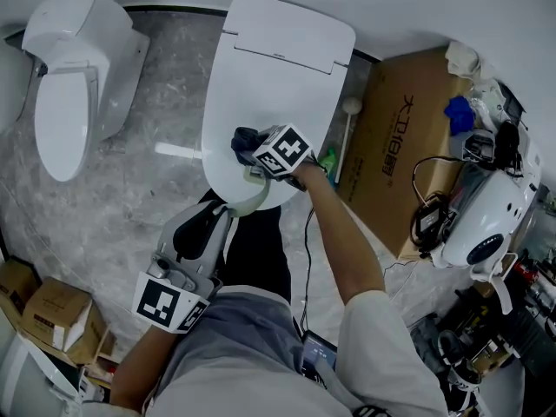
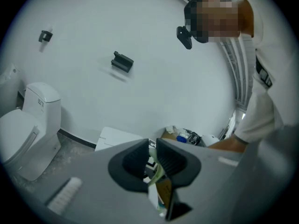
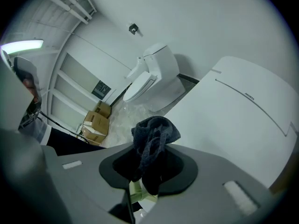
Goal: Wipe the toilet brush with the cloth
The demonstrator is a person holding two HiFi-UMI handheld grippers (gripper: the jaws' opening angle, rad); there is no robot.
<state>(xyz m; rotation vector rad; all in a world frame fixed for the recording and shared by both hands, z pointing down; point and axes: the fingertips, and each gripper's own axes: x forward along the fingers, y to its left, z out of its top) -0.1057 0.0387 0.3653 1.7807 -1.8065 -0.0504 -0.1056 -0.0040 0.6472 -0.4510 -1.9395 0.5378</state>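
1. The right gripper [image 3: 149, 164] is clenched on the dark cloth [image 3: 154, 134]. The cloth is bunched between its jaws and spills out past their tips.
2. In the head view the right gripper [image 1: 248, 146] is held out over the front edge of the closed white toilet [image 1: 278, 68], with its marker cube facing up. The right arm is stretched forward with the forearm bare, running from a pale sleeve up to the gripper.
3. The left gripper [image 2: 152, 160] has its jaws nearly together, pinched on a thin pale green-white strip. I read this as the toilet brush [image 2: 159, 175].
4. In the head view the left gripper [image 1: 208, 220] sits low and close to my operator's body, with the arm bent and the jaws pointing forward toward the toilet.
5. The toilet brush [image 1: 252, 200] curves from the left gripper's jaws up to just beneath the cloth [image 1: 241, 139] (I cannot tell whether the two actually touch). The right gripper view shows the brush [image 3: 138, 190] just below its jaws.
6. A second toilet [image 1: 69, 85] stands well off to the left on the marbled floor [image 1: 148, 146], and a cardboard box [image 1: 400, 146] lies to the right.
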